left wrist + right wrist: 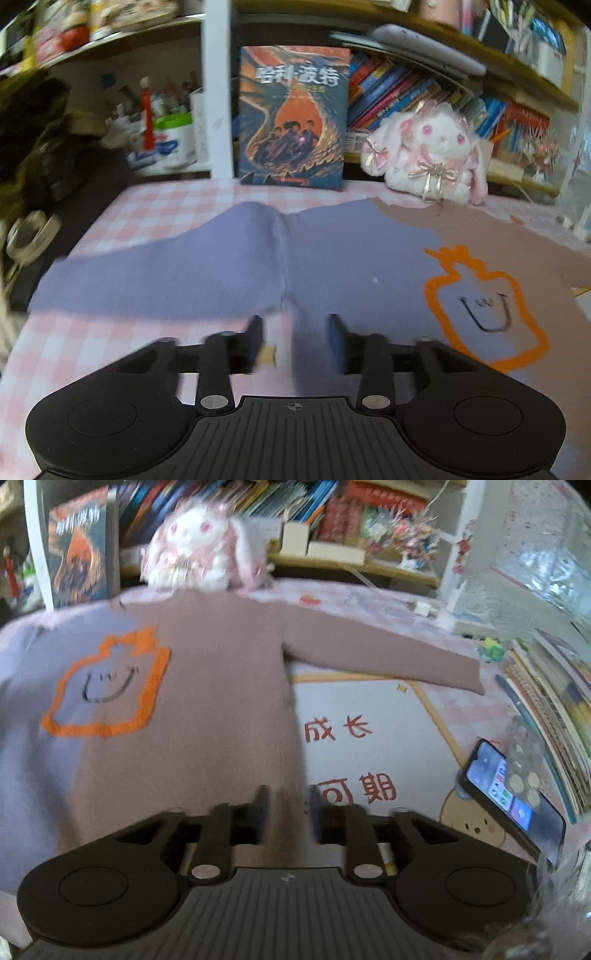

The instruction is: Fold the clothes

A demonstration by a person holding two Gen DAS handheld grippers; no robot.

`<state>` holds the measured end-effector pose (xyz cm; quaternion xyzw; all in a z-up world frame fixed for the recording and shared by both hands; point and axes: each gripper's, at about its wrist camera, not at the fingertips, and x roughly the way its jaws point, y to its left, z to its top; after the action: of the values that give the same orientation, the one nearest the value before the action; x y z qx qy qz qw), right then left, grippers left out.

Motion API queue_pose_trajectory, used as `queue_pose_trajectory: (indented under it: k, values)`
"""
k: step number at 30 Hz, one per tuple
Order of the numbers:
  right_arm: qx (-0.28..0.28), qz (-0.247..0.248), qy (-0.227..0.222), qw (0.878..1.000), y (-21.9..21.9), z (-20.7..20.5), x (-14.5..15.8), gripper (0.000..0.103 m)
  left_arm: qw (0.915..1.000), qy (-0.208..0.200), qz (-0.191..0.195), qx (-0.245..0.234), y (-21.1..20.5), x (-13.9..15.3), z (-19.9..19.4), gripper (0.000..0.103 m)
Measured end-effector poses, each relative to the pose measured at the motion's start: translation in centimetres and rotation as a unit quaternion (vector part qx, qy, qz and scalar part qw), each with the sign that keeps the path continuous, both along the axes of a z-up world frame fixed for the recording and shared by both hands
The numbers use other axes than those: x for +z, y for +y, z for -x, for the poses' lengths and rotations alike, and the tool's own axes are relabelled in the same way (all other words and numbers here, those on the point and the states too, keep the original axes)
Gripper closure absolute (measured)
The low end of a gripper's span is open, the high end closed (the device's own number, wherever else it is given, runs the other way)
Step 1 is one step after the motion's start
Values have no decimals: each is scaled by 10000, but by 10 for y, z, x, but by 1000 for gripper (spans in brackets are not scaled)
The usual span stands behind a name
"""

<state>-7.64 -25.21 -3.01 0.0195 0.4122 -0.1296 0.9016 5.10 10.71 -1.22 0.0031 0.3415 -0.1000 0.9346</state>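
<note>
The sweater [207,709] is spread flat on the table [155,206], both sleeves out, hem nearest. No fold is seen yet. The left gripper [295,339] and right gripper [286,812] are parted over the hem, nothing pinched. Next, a sleeve probably needs grasping.

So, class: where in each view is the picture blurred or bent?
Left wrist view: the left gripper fingertips and the sweater hem smear with motion blur; shelves bow at the fisheye edges. Right wrist view: the sweater and plush rabbit are soft; the phone stays fairly sharp.
</note>
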Motion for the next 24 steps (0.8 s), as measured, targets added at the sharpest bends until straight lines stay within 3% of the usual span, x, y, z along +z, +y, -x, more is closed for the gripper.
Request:
queue_pose_trajectory:
  k: [2,5,8,15,24]
  values:
    - [-107,6,-156,9998,5,6,6,58,9999,37,98,33,3,0,21,44]
    - [-245,69,-345,9991,18,13,12,33,9997,165,146,144,6,-2,48,33]
    - [-292,181,-609,9976,29,21,15,19,9992,195,163,309,7,-1,71,21]
    - [-338,11,-729,9968,33,33,15,14,9979,282,79,585,-10,7,93,18]
    - [39,-207,-612,9979,29,64,2,11,9993,96,-345,82,-63,11,141,15]
